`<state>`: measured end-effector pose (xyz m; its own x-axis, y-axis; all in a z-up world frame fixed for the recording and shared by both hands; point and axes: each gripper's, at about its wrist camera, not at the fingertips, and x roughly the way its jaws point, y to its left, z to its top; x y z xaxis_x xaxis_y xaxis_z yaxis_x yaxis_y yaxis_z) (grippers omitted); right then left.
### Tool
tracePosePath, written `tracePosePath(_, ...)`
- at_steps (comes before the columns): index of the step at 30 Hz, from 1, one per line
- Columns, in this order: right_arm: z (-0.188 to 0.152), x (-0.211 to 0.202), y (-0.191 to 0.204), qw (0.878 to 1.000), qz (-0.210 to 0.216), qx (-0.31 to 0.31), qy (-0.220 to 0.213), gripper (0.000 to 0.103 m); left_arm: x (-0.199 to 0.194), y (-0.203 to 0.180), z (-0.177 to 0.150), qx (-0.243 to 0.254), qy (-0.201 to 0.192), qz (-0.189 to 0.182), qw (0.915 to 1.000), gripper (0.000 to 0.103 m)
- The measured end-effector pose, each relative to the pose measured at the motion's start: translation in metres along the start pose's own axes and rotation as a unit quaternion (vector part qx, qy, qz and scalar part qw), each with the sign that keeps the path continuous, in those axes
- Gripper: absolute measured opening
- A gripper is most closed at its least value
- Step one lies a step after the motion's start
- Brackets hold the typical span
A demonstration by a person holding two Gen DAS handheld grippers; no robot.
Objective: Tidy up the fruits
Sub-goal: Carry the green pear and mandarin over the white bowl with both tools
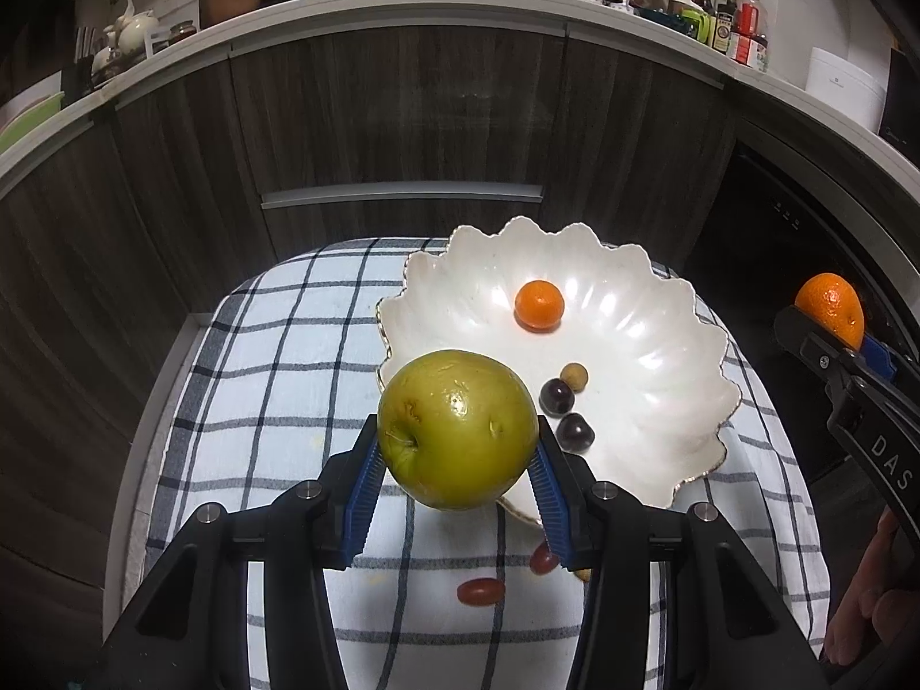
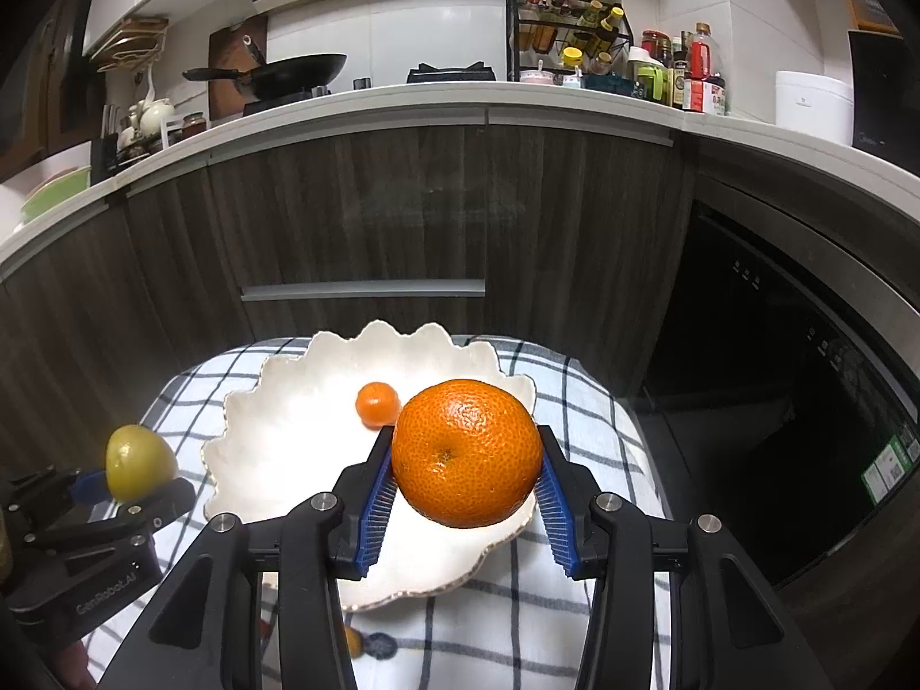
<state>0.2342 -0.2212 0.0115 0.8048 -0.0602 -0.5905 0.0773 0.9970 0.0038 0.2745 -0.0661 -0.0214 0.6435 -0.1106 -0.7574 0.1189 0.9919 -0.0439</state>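
Observation:
My left gripper (image 1: 458, 448) is shut on a green apple (image 1: 457, 428) and holds it above the near left rim of a white scalloped bowl (image 1: 650, 345). The bowl holds a small mandarin (image 1: 539, 305), two dark grapes (image 1: 556, 397) and a small tan fruit (image 1: 574, 375). My right gripper (image 2: 467, 463) is shut on a large orange (image 2: 467, 451) above the bowl's near right rim (image 2: 276, 437). The small mandarin (image 2: 376, 402) shows behind it. The apple (image 2: 140, 463) and the left gripper show at the left of the right wrist view. The orange (image 1: 832, 305) shows at the right edge of the left wrist view.
The bowl sits on a blue-checked white cloth (image 1: 287, 379) over a small table. Two red grape tomatoes (image 1: 480, 590) lie on the cloth in front of the bowl. Dark wood cabinets (image 1: 402, 132) and a black oven door (image 2: 776, 402) stand behind.

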Motion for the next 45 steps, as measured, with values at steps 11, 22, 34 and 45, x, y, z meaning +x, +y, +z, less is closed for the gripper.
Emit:
tracePosePath(11, 0.02, 0.02, 0.005, 1.0, 0.006, -0.005, -0.001, 0.047, 0.016, 0.011, 0.021, -0.007, 0.0, 0.008, 0.9999, 0.047)
tracePosePath(22, 0.027, 0.049, 0.006, 1.0, 0.006, -0.003, 0.008, 0.047, 0.04, 0.016, 0.03, -0.01, 0.012, 0.013, 0.9998, 0.047)
tracePosePath(34, 0.029, 0.083, 0.009, 1.0, 0.01, -0.007, 0.025, 0.047, 0.07, 0.022, 0.037, -0.015, 0.026, 0.012, 0.9995, 0.047)
tracePosePath(45, 0.03, 0.11, 0.011, 0.999, 0.014, -0.01, 0.04, 0.047, 0.091, 0.027, 0.04, -0.026, 0.035, 0.005, 0.999, 0.048)
